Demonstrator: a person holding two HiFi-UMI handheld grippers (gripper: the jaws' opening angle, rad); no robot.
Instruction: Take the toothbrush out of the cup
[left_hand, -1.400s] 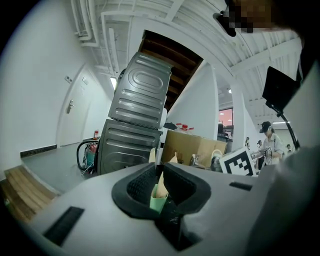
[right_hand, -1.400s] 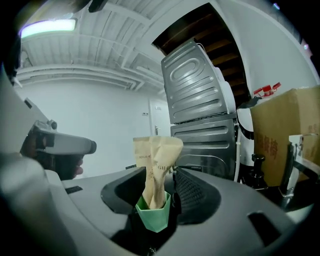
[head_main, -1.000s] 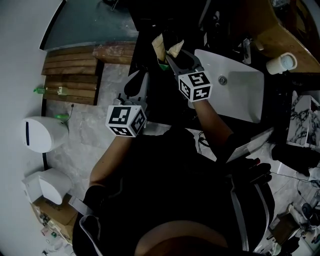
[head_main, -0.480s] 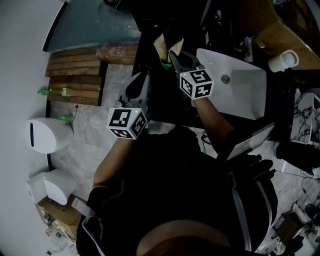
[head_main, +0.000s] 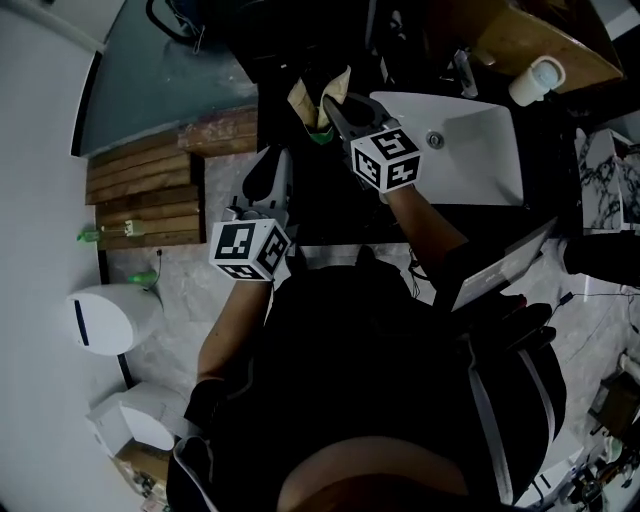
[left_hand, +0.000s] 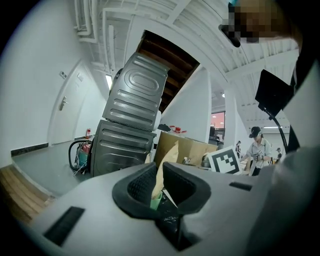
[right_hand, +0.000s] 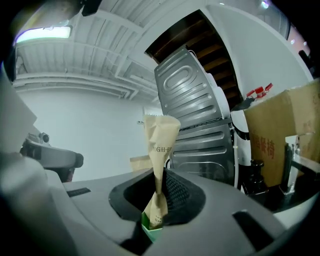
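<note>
Right hand-held gripper (right_hand: 161, 189) closing on tan paper-wrapped green toothbrush (right_hand: 161, 142). Left hand-held gripper (left_hand: 161, 184) narrow on tan paper (left_hand: 168, 156). We fear slip, since pinch sits only on thin paper.

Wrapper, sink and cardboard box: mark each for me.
wrapper (right_hand: 161, 134), right gripper view, tan upper part.
sink (head_main: 470, 165), head view, bare basin floor.
cardboard box (right_hand: 290, 115), right gripper view, its brown side.

Marble floor (head_main: 185, 300) — wooden slats (head_main: 145, 195), white bin (head_main: 110, 318) on it.
</note>
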